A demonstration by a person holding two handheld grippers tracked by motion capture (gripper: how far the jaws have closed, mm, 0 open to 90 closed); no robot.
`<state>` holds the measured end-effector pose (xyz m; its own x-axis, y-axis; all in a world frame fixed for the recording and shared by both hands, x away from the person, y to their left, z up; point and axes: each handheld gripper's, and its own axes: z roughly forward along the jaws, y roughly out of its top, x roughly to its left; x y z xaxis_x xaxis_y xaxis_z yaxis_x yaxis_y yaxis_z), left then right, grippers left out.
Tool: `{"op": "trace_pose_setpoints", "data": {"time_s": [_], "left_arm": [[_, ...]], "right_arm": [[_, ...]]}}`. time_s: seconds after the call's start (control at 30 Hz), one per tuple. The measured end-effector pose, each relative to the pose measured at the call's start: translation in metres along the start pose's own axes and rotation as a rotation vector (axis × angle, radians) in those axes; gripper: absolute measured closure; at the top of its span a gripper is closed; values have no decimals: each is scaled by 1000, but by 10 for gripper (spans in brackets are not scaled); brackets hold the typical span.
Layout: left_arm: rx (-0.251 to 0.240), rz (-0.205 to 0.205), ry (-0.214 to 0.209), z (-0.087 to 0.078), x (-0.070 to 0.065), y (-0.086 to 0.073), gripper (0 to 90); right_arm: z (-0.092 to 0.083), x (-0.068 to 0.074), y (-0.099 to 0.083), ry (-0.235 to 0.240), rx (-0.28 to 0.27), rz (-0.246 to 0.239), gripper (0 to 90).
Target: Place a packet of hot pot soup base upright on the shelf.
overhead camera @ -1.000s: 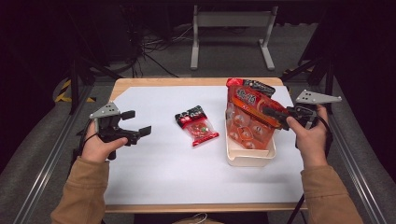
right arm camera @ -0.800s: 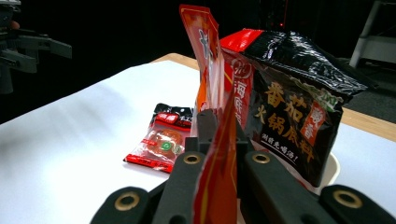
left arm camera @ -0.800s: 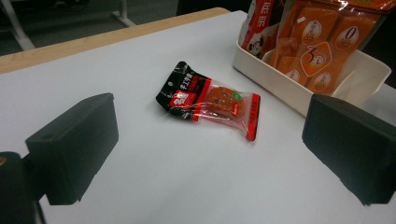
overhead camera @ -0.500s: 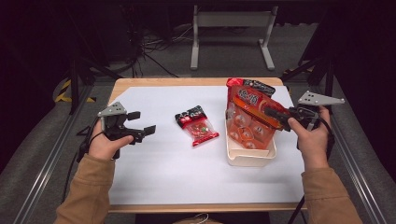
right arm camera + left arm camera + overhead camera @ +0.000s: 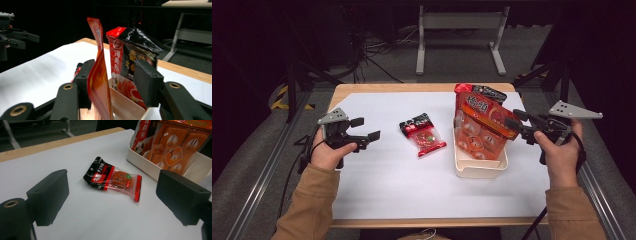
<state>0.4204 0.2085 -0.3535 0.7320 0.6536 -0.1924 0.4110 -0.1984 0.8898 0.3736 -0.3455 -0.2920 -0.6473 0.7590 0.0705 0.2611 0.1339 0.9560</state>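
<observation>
White table top (image 5: 377, 190), dark room behind. Cream tray (image 5: 479, 167) at right holds two upright snack bags; the orange bag (image 5: 482, 130) stands between the right gripper (image 5: 514, 125) jaws, which have just been opening, pads off it. Left gripper (image 5: 367, 129) wide, empty, aimed at small red packet (image 5: 423, 135) lying flat mid-table.

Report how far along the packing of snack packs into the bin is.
Done: two large packs stand in the cream bin. In hand: the right tongs have just been opening, the orange pack between the jaws. Left: the small pack lies on the white mat, with the open left tongs facing it.
</observation>
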Motion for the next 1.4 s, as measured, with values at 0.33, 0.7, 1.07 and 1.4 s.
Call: {"op": "trace_pose_setpoints", "data": {"time_s": [0.33,0.7,1.07,1.4], "left_arm": [[-3,5,-4,10,-3,2,123],[3,0,-24,26,-4,3,176],[6,-43,-9,55,15,3,227],[31,-78,5,86,19,10,108]], "right_arm": [[-33,1,-11,-75,-10,-14,470],[-39,-1,-37,-147,23,-26,454],[-27,-11,-58,-173,68,10,434],[-20,-20,-72,-198,116,25,425]]}}
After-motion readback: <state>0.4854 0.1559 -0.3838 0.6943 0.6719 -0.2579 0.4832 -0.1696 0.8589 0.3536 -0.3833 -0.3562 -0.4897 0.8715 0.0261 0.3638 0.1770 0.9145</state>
